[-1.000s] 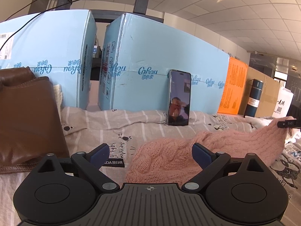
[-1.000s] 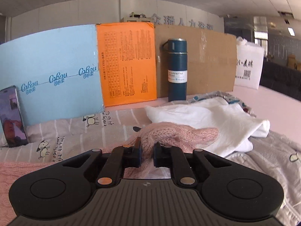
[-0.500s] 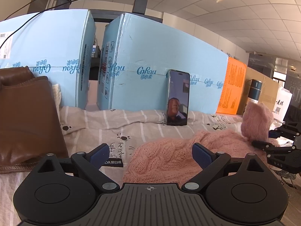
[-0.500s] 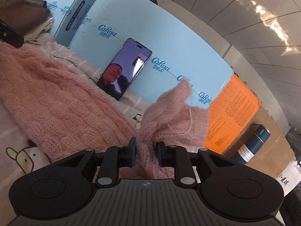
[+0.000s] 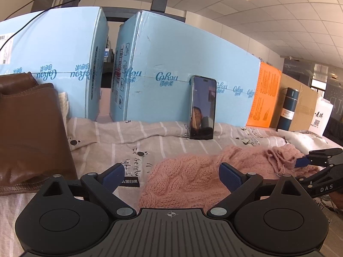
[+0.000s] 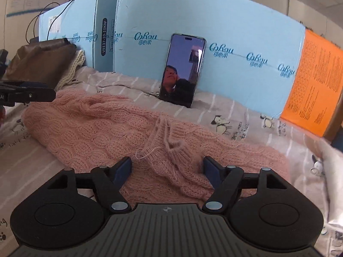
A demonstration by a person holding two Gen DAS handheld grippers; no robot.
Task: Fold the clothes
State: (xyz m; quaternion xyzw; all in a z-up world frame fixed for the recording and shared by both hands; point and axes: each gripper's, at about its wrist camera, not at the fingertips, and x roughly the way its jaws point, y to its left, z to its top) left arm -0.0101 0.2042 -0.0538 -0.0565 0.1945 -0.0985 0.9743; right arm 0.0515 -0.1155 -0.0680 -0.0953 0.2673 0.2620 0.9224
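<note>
Released since before — pink sweater [image 6: 120, 132] lies flat beneath the spread right gripper [image 6: 167, 168].

Left gripper [image 5: 171, 174] and right gripper [image 6: 167, 168] both hover with fingers spread wide, empty.

Sweater [image 6: 120, 132] on bedsheet [image 6: 32, 171] (phone [image 6: 182, 70] behind)

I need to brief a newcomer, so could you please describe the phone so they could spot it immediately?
Find the long pale blue boxes behind the striped bedsheet. The phone stands upright against them, beyond the pink sweater. It is the only dark, glossy slab there, its screen lit.
</note>
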